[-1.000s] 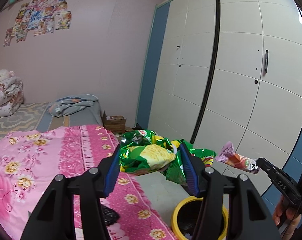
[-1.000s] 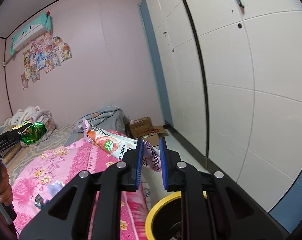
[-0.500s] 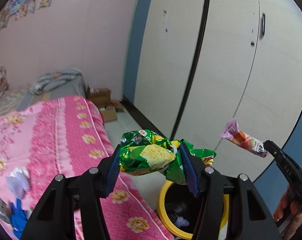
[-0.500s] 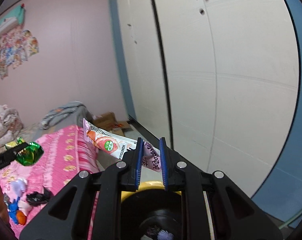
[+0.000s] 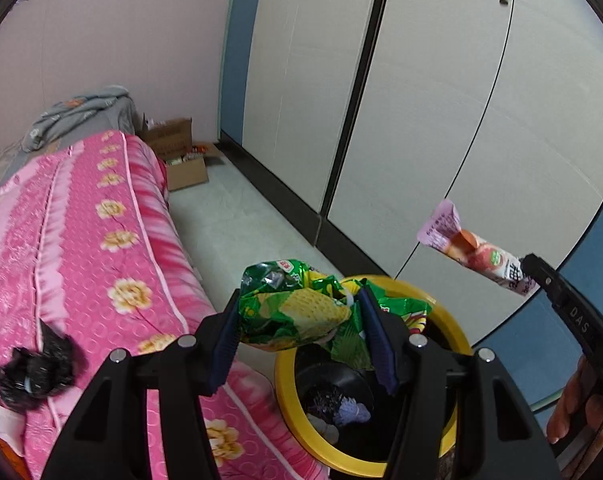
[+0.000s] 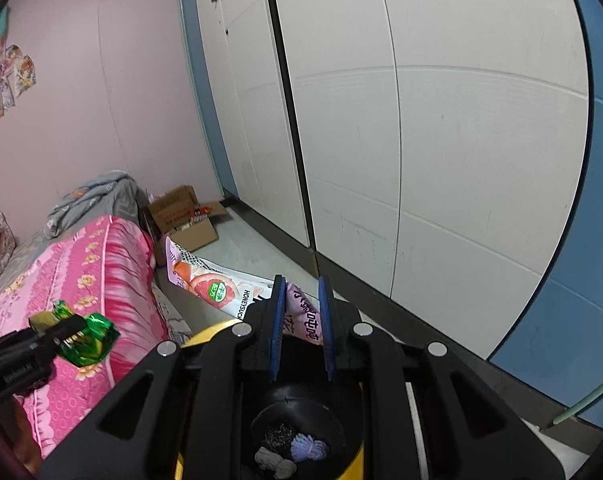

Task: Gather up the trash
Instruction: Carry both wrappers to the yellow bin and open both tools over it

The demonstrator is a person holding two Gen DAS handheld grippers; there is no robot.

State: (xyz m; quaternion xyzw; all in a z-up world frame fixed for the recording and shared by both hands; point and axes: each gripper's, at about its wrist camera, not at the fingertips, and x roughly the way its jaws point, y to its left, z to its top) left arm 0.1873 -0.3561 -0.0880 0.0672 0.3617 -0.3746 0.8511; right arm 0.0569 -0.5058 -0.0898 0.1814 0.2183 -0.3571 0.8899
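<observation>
My left gripper point(image 5: 301, 332) is shut on a crumpled green and yellow snack bag point(image 5: 297, 312) and holds it above the near rim of a yellow-rimmed black trash bin point(image 5: 449, 320). My right gripper point(image 6: 301, 320) is shut on a pink and white grapefruit snack wrapper point(image 6: 213, 284), held over the bin point(image 6: 209, 330). The wrapper also shows in the left wrist view point(image 5: 477, 256), to the right of the bin. The green bag also shows in the right wrist view point(image 6: 89, 338). Some trash lies in the bin's bottom point(image 6: 293, 452).
A bed with a pink flowered cover point(image 5: 81, 248) stands left of the bin. A black crumpled item point(image 5: 33, 368) lies on it. An open cardboard box point(image 5: 181, 160) sits on the floor by the far wall. White wardrobe doors point(image 5: 421, 100) run along the right.
Both grippers have tilted downward and moved closer over the bin. The bin's inside now shows in both views. Both still hold their trash.
</observation>
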